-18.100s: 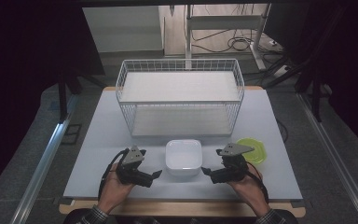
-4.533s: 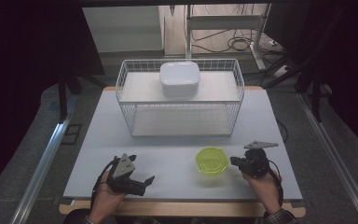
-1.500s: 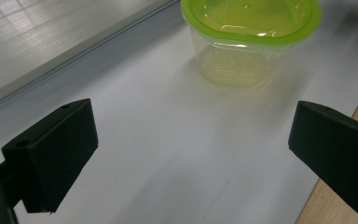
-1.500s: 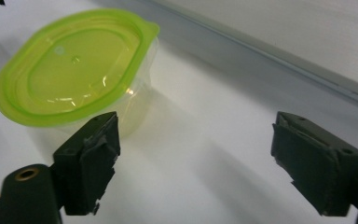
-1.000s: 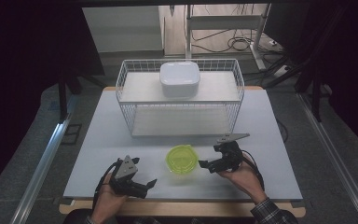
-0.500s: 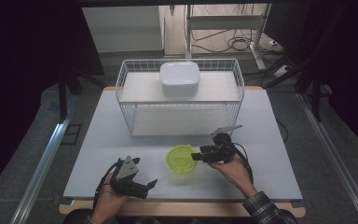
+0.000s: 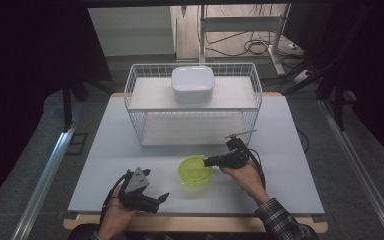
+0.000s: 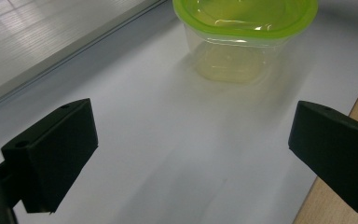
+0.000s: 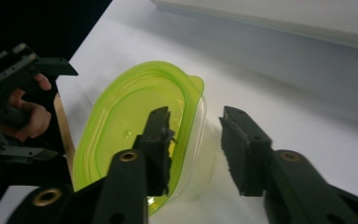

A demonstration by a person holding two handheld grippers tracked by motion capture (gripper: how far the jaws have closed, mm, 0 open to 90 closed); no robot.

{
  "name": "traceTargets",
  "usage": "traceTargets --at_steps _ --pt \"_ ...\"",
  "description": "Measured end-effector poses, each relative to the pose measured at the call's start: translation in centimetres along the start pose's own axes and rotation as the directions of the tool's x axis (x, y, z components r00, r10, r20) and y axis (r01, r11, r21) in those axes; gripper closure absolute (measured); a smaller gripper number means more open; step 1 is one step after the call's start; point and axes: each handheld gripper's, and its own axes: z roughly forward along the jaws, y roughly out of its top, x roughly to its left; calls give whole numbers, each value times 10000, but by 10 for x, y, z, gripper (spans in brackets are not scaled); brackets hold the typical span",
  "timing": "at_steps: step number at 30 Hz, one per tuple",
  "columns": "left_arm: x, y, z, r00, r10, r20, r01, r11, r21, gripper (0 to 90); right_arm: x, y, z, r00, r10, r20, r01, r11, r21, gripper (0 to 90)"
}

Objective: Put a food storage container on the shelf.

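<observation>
The right gripper [image 9: 198,149] has its jaws parted astride the rim of a lime-green lidded container [image 7: 195,170] at the table's [image 7: 290,170] near middle, seemingly poised to clamp, while the left gripper [image 7: 147,197] rests wide open nearby, and a white box [image 7: 193,84] sits atop the wire basket [image 7: 135,107].

Lab / data-capture rig, not a home. White board on a wooden desk [image 7: 290,224] in a dark room, black drapes [image 7: 30,60] on both sides. Aluminium rails [image 7: 45,175] run along the grey floor left and right of the desk. Behind it: a metal stand [image 7: 240,25] and loose cables [image 7: 252,47] on the floor. Props are staged: wire rack [image 7: 192,107] with a white tub [image 7: 193,84] on top, green container [image 7: 196,170] alone on the board. Person holds camera-fitted tongs [image 7: 211,161] with trailing cable, plus a second pair [image 7: 157,200].
</observation>
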Motion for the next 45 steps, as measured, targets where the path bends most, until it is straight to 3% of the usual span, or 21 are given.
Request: traceTargets --at_steps 1,6,11,12,16,28,45 --pt "0 0 0 10000 9 0 -9 10000 7 10 -1 0 0 9998 135 -158 -134 9999 46 709" --pt "0 0 0 10000 38 0 -38 10000 27 10 -2 0 -1 9976 429 -550 -423 9990 128 793" --pt "0 0 0 10000 19 -6 -19 10000 1 10 -1 -2 -2 9941 657 -863 -649 9978 120 809" --pt "0 0 0 10000 22 -9 -22 10000 7 10 -2 -2 -3 9896 941 -1086 -937 9956 90 813" --pt "0 0 0 10000 38 -15 -38 10000 12 10 -1 -2 -7 9910 882 -1004 -894 9960 -65 816" --pt "1 0 -1 10000 -17 -60 16 10000 -58 10 2 2 -25 9848 1039 -1390 -1161 9898 -830 817" --pt "1 0 -2 10000 -99 -9 99 9998 -155 8 33 33 -70 9858 611 -1565 -914 9766 -1947 816"
